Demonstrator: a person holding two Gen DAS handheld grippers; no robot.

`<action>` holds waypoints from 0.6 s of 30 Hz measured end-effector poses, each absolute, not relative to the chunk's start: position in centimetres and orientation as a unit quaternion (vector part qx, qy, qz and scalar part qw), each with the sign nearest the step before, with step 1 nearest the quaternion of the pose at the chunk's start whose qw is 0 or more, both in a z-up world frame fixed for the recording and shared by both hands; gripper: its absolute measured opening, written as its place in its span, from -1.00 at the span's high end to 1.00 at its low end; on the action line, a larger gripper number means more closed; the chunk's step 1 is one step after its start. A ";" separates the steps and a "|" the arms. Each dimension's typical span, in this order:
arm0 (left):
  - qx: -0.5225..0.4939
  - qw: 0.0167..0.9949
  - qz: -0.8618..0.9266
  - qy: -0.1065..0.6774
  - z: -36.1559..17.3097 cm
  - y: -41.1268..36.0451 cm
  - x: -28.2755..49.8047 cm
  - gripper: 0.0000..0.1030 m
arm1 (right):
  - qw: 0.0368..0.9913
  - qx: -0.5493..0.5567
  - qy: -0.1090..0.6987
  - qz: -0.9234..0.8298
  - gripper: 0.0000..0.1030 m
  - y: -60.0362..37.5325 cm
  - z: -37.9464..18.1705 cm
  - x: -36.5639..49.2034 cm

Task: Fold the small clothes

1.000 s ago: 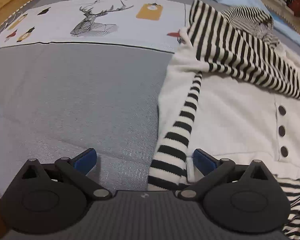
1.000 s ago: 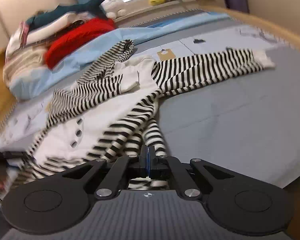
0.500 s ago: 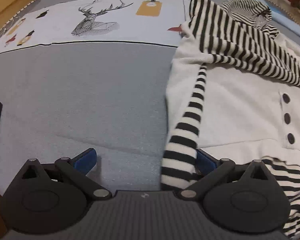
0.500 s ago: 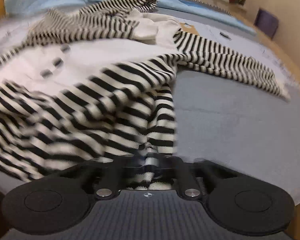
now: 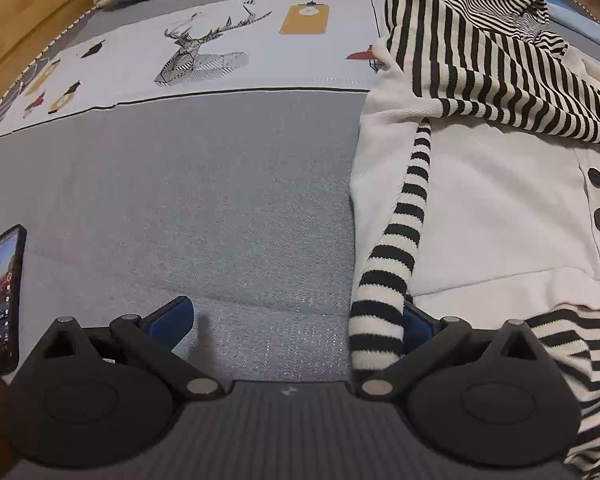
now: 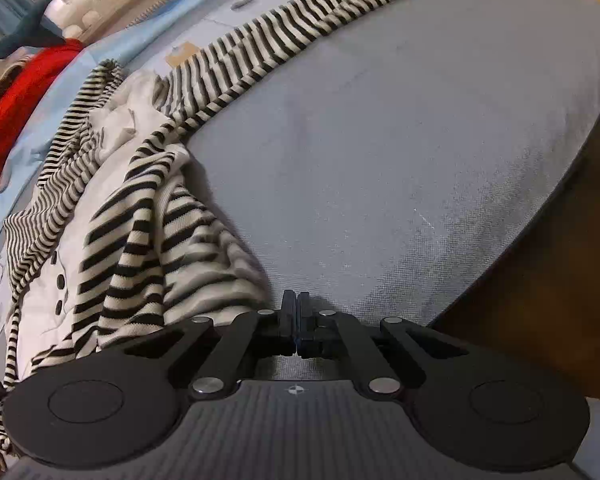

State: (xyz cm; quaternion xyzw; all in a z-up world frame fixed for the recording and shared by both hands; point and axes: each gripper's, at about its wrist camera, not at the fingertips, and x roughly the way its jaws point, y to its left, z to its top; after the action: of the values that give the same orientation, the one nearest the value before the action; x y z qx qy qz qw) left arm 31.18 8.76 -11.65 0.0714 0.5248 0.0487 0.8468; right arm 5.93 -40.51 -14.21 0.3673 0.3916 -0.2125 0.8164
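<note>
My right gripper (image 6: 297, 320) now has its blue pads pressed flat together with nothing between them; half a second ago a fold of the black-and-white striped knit garment with the white buttoned front (image 6: 140, 248) lay across them, and now that cloth sits slumped just beside the fingers on the grey woven bedcover (image 6: 400, 160), so I judge I have let the hem go; the jaws have just closed the last little way on empty air. My left gripper (image 5: 296, 320) stands spread wide; a striped sleeve (image 5: 388, 280) hangs down in front of its right-hand finger, touching it, not pinched. The garment lies across the bed, body rumpled, one long striped sleeve (image 6: 284, 40) stretched away toward the far edge; a black phone (image 5: 2, 300) rests at the left. The lower part looks folded up over the front, but untidily; the outstretched sleeve is not yet brought in, and I reckon that comes next.
</note>
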 end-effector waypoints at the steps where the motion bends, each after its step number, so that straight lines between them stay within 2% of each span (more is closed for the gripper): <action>1: 0.070 0.846 0.049 0.526 -11.7 8.8 31.3 -1.00 | 0.827 0.354 0.387 -0.205 1.00 -40.0 -13.8 6.0; 4: 0.046 0.850 0.047 0.522 -11.1 9.2 31.3 -1.00 | 0.857 0.266 0.382 -0.219 0.91 -38.2 -11.5 6.5; 5: 0.035 0.855 0.042 0.515 -10.7 9.3 31.1 -0.99 | 0.867 0.254 0.371 -0.215 0.80 -38.5 -10.8 6.7; 6: 0.016 0.862 0.033 0.506 -10.1 9.5 30.9 -0.99 | 0.877 0.250 0.357 -0.200 0.33 -38.4 -10.0 6.8; 7: -0.004 0.867 0.020 0.497 -9.6 9.7 30.7 -0.99 | 0.882 0.256 0.349 -0.186 -0.02 -38.6 -9.6 7.0; 8: -0.026 0.871 0.005 0.490 -9.1 9.9 30.4 -0.99 | 0.885 0.262 0.344 -0.173 -0.57 -38.3 -9.3 7.3; 9: -0.045 0.872 -0.008 0.488 -8.9 10.1 30.1 -0.99 | 0.888 0.260 0.342 -0.162 -0.71 -38.0 -9.3 7.8; 11: -0.059 0.864 -0.025 0.500 -9.1 10.1 29.9 -0.99 | 0.893 0.232 0.356 -0.146 -0.67 -36.9 -9.9 9.2; 12: -0.056 0.856 -0.033 0.514 -9.5 10.0 29.9 -0.99 | 0.893 0.202 0.373 -0.148 -0.32 -36.3 -10.5 10.1; 13: -0.053 0.848 -0.042 0.525 -9.8 10.0 29.8 -0.99 | 0.892 0.175 0.388 -0.155 0.21 -35.6 -11.1 11.1; 14: -0.044 0.840 -0.055 0.538 -10.2 10.0 29.6 -0.99 | 0.882 0.143 0.419 -0.162 0.85 -34.9 -11.8 11.6; 15: -0.026 0.836 -0.059 0.545 -10.6 9.9 29.2 -0.99 | 0.871 0.136 0.440 -0.168 0.99 -34.8 -12.6 11.7; 18: 0.047 0.836 -0.037 0.546 -11.7 10.3 28.5 -1.00 | 0.873 0.125 0.440 -0.167 0.99 -35.1 -12.8 10.1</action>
State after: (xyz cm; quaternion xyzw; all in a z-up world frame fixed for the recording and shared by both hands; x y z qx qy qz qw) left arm 28.51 10.33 -11.73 0.0472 0.5458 -0.0366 0.8358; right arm 10.12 -35.10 -12.76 0.1255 0.4400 -0.1671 0.8733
